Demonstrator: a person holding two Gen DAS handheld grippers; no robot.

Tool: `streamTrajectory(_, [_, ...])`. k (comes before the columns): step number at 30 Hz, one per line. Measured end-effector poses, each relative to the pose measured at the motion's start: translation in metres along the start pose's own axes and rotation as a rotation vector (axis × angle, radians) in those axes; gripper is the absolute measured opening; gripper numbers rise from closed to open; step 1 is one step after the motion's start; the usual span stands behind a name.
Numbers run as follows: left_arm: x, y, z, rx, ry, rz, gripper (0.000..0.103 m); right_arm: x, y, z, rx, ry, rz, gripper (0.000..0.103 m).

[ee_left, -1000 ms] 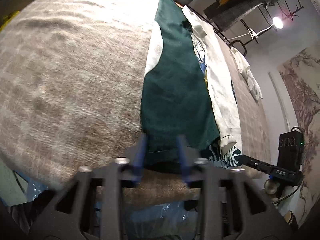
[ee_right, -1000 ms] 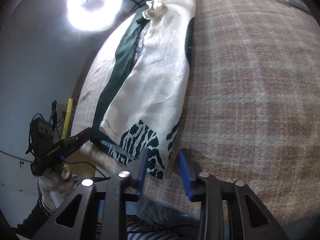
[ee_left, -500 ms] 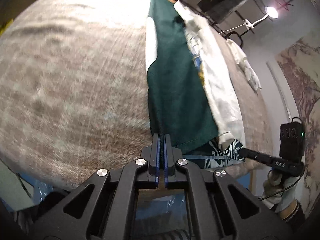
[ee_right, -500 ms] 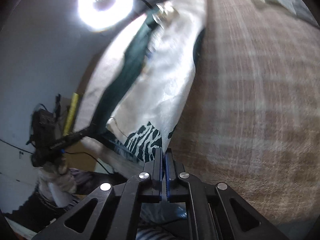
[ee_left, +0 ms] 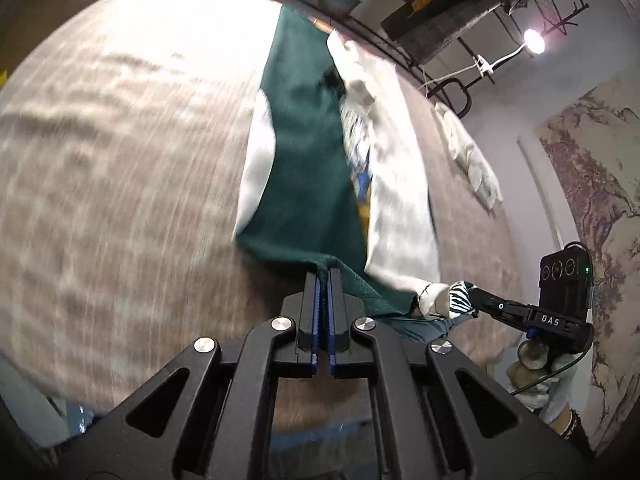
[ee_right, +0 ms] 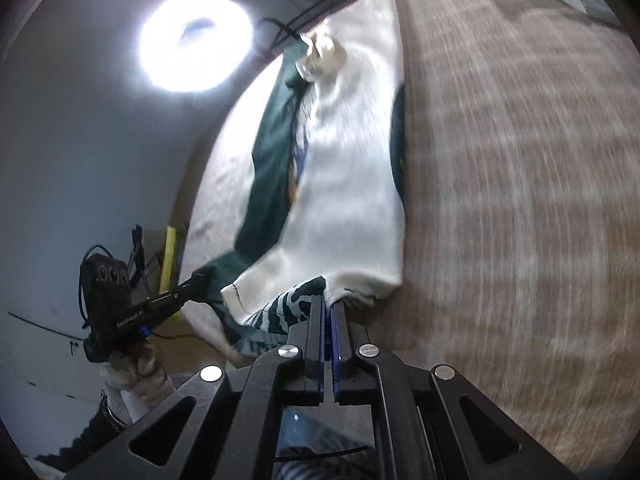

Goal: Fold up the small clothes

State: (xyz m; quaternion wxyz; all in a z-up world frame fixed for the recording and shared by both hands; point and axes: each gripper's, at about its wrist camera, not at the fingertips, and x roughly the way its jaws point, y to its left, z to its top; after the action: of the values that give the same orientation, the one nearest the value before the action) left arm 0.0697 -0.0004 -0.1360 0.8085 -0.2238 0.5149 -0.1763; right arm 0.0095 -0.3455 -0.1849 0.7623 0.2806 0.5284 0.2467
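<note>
From the left wrist view, 1 garment (ee_left: 308, 184) lies stretched lengthwise on a brown plaid, coarse-woven tablecloth (ee_left: 120, 184) — a dark green panel beside a cream panel, with a zebra-striped patch at its near hem. The left gripper (ee_left: 324, 270), black with blue pads, is clamped on the green hem corner, which lifts into a small peak. To the right, the right gripper (ee_left: 476, 296) pinches the striped corner. 1 more pale cloth (ee_left: 472, 160) lies farther along the cloth-covered surface, and 1 lamp (ee_left: 534, 36) glows above. From the right wrist view, the same garment (ee_right: 352, 184) appears mostly cream and soft — its striped hem corner sits pinched between the right gripper's (ee_right: 329, 300) closed jaws. The left gripper (ee_right: 196, 282) holds the green corner at left, under 1 ring light (ee_right: 196, 40).
</note>
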Motion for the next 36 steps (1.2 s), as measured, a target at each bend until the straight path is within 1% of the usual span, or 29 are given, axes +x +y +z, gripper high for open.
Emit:
streamTrajectory(3, [0.001,-0.007,0.027,0.003,-0.020,0.005,0.000,-0.003,0.008,0.021,-0.004,-0.035,-0.003,0.000])
streamTrajectory(7, [0.009,-0.015,0.066,0.025,-0.042,0.024,0.000,-0.006,0.015,0.058,-0.011,-0.074,-0.007,0.000])
streamTrajectory(9, [0.016,-0.014,0.085,0.011,-0.052,0.029,0.000,-0.006,0.016,0.081,-0.011,-0.097,-0.010,0.000])
streamTrajectory(14, [0.039,-0.005,0.117,-0.026,-0.062,0.044,0.000,0.000,0.014,0.122,0.016,-0.131,-0.021,0.000])
streamTrajectory(17, [0.053,-0.001,0.127,-0.029,-0.057,0.065,0.000,0.009,0.009,0.140,0.036,-0.133,-0.031,0.000])
streamTrajectory(21, [0.068,0.006,0.141,-0.064,-0.046,0.064,0.000,0.021,0.001,0.159,0.056,-0.135,-0.060,0.000])
streamTrajectory(24, [0.074,0.007,0.149,-0.065,-0.053,0.073,0.000,0.029,-0.005,0.168,0.071,-0.139,-0.072,0.000])
streamTrajectory(27, [0.081,0.007,0.154,-0.063,-0.054,0.085,0.000,0.038,-0.011,0.176,0.082,-0.137,-0.088,0.000])
streamTrajectory(33, [0.098,0.010,0.161,-0.074,-0.044,0.105,0.001,0.046,-0.017,0.180,0.095,-0.135,-0.124,0.000])
streamTrajectory(35, [0.099,0.010,0.163,-0.065,-0.060,0.133,0.001,0.045,-0.018,0.180,0.096,-0.143,-0.135,0.005])
streamTrajectory(36, [0.098,0.010,0.164,-0.063,-0.062,0.143,0.003,0.043,-0.018,0.181,0.090,-0.148,-0.158,0.010])
